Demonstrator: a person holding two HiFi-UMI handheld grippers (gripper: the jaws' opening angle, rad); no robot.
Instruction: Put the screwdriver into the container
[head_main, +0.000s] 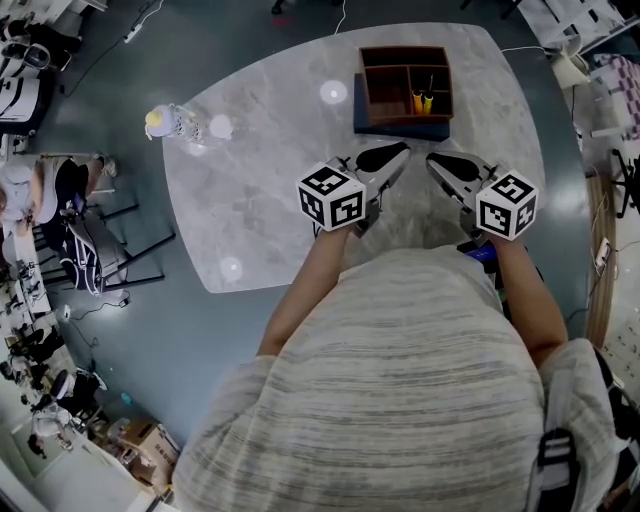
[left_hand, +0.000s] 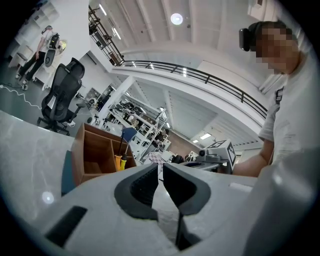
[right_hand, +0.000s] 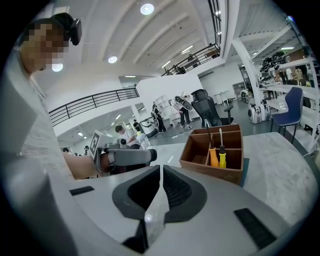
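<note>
**A:** so where's the screwdriver? both grippers look empty to me

**B:** yep, they are. The left gripper (head_main: 398, 152) has its jaws squeezed together with nothing in them. The right gripper (head_main: 437, 160) is the same, pads practically meeting on air. Both hang over the desk (head_main: 250, 200) close to the person, just short of the container (head_main: 362, 85). An orange screwdriver (head_main: 417, 101) and a yellow screwdriver (head_main: 427, 100) stand side by side in a compartment on the wooden container's right side, handles down and shafts poking up. Looks done to me tbh.

**A:** and if one had to come back out?

**B:** easy-ish. They look light and totally rigid. The shaft is thin and probably slick metal, so I'd guess it twists in the pads. I'd pinch the top of the fat plastic handle, where there's more to bite. Then lift straight up so it doesn't knock its neighbour or the divider.
</note>
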